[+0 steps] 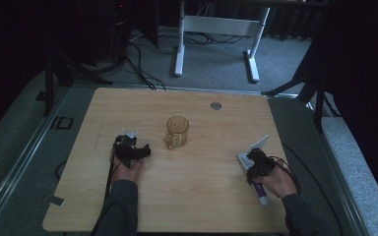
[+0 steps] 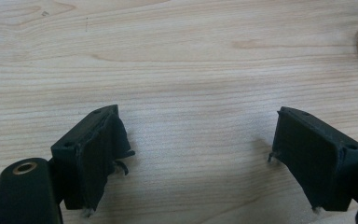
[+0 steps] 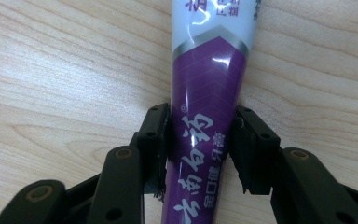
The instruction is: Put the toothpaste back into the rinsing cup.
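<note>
Purple-and-white toothpaste tube (image 3: pixel 209 93) lies flat between right fingers (image 3: pixel 247 149), seemingly touching; left fingers (image 2: pixel 98 154) wide, empty.

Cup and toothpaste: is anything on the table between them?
No. In the high view, only bare table lies between the cup and the toothpaste.

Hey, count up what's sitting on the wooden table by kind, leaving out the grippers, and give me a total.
Clear amber plastic mug with a handle: 1
White and purple toothpaste tube: 1
Round grey cable cap set in the light wooden tabletop: 1
Total: 3
</note>
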`<state>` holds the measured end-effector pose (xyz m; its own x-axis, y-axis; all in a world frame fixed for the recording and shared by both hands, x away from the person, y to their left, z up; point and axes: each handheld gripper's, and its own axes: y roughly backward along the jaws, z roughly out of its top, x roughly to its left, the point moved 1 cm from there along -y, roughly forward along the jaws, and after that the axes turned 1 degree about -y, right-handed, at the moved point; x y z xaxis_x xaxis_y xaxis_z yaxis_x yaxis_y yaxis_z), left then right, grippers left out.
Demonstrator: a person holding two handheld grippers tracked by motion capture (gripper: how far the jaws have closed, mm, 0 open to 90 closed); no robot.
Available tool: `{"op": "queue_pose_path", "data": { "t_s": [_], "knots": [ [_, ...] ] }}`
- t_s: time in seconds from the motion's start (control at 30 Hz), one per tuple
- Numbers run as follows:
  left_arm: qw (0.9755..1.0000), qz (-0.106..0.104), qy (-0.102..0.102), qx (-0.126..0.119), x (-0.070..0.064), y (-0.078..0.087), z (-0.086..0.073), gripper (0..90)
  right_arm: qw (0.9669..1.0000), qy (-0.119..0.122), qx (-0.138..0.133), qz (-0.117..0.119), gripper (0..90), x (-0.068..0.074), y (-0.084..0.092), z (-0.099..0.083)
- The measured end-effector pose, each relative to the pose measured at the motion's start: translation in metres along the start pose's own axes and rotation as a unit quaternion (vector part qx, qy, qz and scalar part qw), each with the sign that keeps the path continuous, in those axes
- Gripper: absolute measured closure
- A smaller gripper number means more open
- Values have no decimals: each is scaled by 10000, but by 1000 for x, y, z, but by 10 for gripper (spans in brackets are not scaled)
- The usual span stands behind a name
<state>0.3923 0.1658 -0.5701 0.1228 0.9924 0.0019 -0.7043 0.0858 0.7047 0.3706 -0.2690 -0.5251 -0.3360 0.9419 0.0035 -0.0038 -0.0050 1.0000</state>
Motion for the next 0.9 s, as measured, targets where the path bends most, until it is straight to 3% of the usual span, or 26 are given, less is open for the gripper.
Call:
{"op": "queue_pose_path", "data": {
  "t_s": [0.47, 0.9],
  "knots": [
    [10000, 0, 0, 0, 0, 0, 0, 154, 9999, 20, 69, -74, 614, 2, -1, 2],
    [10000, 0, -1, 0, 0, 0, 0, 154, 9999, 93, -80, -50, 680, 1, 2, -2]
  ]
}}
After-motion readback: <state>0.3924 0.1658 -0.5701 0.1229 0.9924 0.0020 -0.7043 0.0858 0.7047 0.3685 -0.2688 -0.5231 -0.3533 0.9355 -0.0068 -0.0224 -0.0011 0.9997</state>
